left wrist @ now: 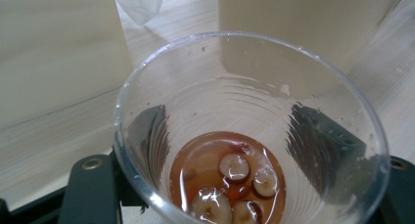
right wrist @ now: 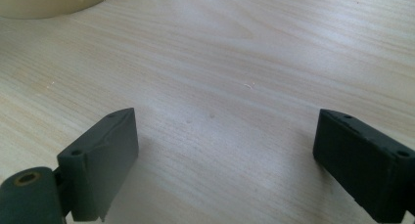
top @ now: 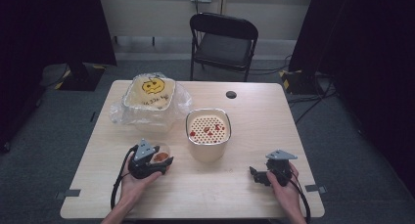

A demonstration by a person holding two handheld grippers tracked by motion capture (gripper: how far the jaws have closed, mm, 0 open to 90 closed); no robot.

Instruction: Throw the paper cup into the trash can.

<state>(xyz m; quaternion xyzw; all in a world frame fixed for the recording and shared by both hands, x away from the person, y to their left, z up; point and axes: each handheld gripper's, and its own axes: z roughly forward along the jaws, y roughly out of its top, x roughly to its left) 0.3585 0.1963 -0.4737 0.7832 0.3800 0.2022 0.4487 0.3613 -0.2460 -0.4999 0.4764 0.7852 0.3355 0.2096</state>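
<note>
A clear plastic cup (left wrist: 244,87) holds a little amber liquid and several round fruit pieces. It stands on the wooden table (top: 244,194) at front left, cup (top: 162,153) just left of a cream pot. My left gripper (left wrist: 240,136) has a jaw on each side of the cup, pressed to its wall; from above, left gripper (top: 157,160) sits behind the cup in a hand. My right gripper (right wrist: 225,145) is open over bare wood with nothing between its jaws. In the high view this right gripper (top: 255,175) rests at front right, pointing left.
The cream pot (top: 209,127) with a perforated insert and a few red pieces stands mid-table. Behind the cup, a cream tub (top: 149,94) with a smiley-face lid sits in a clear plastic bag. A black folding chair (top: 223,40) stands beyond the far edge.
</note>
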